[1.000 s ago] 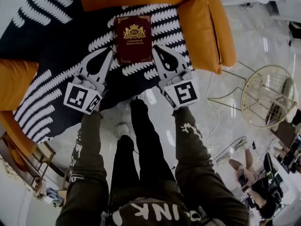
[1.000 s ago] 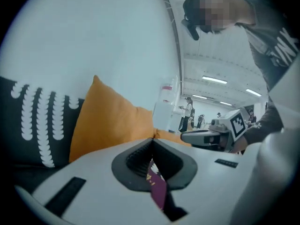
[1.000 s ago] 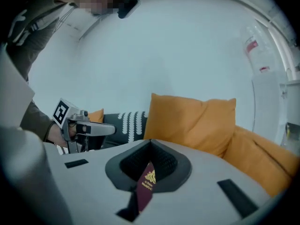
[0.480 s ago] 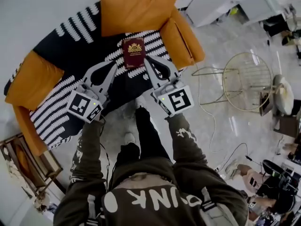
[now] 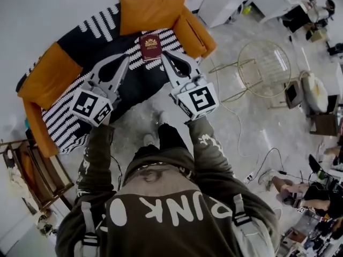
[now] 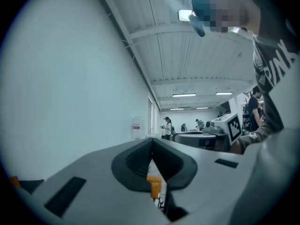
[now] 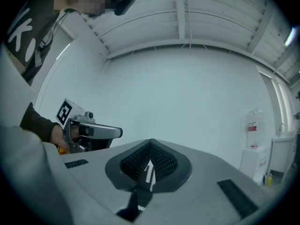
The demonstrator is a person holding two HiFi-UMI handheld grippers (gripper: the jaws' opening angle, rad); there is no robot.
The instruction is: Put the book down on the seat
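A dark red book [image 5: 150,47] with a gold crest lies flat on the black-and-white striped seat [image 5: 110,82] of an orange sofa, close to the back cushion [image 5: 153,10]. In the head view my left gripper [image 5: 127,58] and right gripper [image 5: 163,54] are held side by side over the seat's front, their tips flanking the book's near edge. Both are shut with nothing between the jaws. In the left gripper view the left gripper [image 6: 151,142] points up at a wall and ceiling; the right gripper [image 7: 150,142] does the same.
Orange cushions [image 5: 51,74] and an armrest [image 5: 193,32] border the seat. A round wire side table [image 5: 263,63] stands to the right on the pale floor, with cables [image 5: 252,165] near it. A wooden rack [image 5: 32,165] is at the left. The person's legs stand before the sofa.
The view has pulled back and up, so sofa and book look smaller. Both grippers have drawn back slightly from the book's sides and stayed shut. The book has stayed on the seat.
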